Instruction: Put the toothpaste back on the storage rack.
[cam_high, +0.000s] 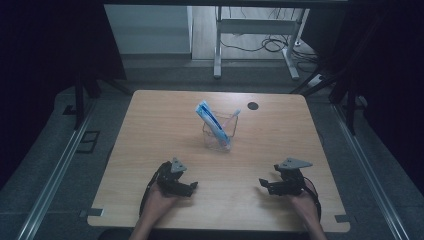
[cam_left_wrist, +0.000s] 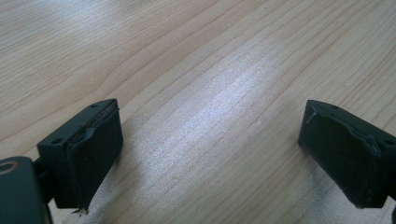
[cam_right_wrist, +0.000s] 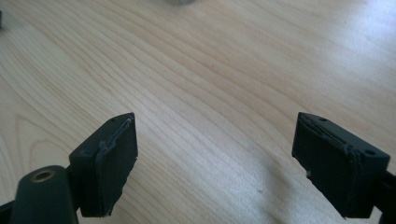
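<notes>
Toothpaste tube (cam_high: 212, 120) leans in cup (cam_high: 220, 136); both grippers rest low, jaws wide.

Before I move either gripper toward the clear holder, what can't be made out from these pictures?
- Clear holder, high view: too small and see-through to trace its walls or base.
- Toothpaste tube, high view: print too small to read.
- Toothbrush, high view: lower end lost behind the tube.
- Grey object, right gripper view: cut off by the top edge.
</notes>
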